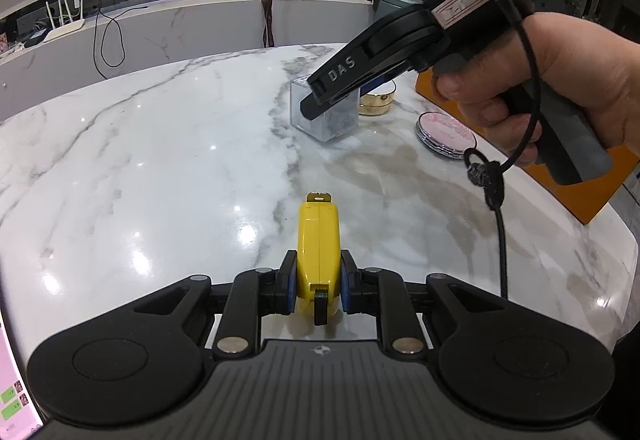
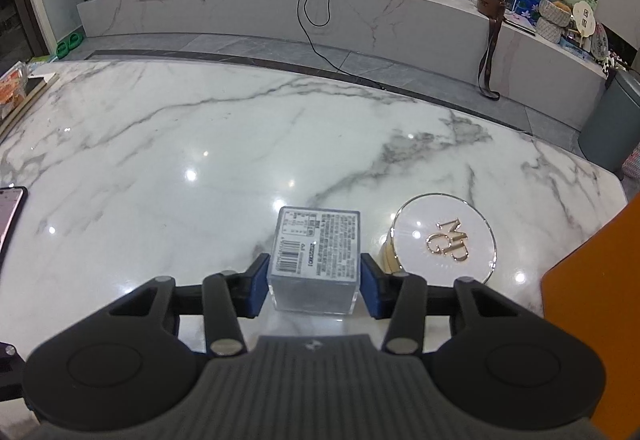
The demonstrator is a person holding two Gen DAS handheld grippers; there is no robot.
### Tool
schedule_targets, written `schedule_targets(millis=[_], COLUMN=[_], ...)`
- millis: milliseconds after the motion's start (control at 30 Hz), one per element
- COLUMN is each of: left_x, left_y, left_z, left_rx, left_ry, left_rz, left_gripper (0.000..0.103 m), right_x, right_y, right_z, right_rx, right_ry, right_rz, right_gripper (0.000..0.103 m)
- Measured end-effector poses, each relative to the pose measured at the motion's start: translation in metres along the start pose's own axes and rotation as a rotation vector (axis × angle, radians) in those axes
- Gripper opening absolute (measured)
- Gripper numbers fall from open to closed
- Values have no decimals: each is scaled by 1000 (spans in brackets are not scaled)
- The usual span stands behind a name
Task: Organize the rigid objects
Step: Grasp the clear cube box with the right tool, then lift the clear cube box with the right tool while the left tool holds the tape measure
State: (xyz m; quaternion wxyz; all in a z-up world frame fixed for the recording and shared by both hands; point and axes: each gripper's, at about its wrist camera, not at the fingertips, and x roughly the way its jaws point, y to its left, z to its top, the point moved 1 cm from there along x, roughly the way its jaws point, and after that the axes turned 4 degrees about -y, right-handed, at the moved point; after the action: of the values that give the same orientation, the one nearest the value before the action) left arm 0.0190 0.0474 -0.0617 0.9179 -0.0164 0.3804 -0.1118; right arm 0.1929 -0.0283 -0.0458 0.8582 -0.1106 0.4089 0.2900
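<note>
- Left gripper (image 1: 318, 286) closed on one yellow tape measure (image 1: 319, 240), fingers (image 1: 289, 282) pressing both flat sides, hook end pointing forward, away from the fingers
- Tape measure held just above or on the marble table (image 1: 160, 159), cannot tell which; grip on the narrow body probably chosen so it does not slip
- Right gripper (image 2: 315, 286) around one clear plastic box (image 2: 316, 260), blue fingers (image 2: 370, 288) at its left and right walls; touching or a thin gap still left, hard to say, so counted as not yet gripping
- Box standing upright on the table between the fingers, printed label on top
- One round white compact with gold letters (image 2: 444, 238) just to the right of the right fingers, near the box but apart
- One round pink compact (image 1: 446, 135) seen from the left wrist, below the right hand (image 1: 560, 87)
- One orange board (image 2: 592, 312) far right of the fingers, possibly the place for collecting
- Counted: four small rigid things
</note>
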Motion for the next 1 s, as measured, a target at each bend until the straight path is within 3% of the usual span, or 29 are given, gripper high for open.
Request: schedule_targets(millis=[400, 1000], left_x=[-2, -15], left_y=[-6, -34], left_z=[3, 27], left_rx=[27, 70], left_ry=[20, -1], left_rz=[0, -12], left_gripper=[22, 22], right_x=[-17, -80], right_y=[-8, -35], right_z=[0, -3], right_rx=[21, 73], right_ry=[-11, -103], right_rz=[4, -14], right_gripper=[46, 46])
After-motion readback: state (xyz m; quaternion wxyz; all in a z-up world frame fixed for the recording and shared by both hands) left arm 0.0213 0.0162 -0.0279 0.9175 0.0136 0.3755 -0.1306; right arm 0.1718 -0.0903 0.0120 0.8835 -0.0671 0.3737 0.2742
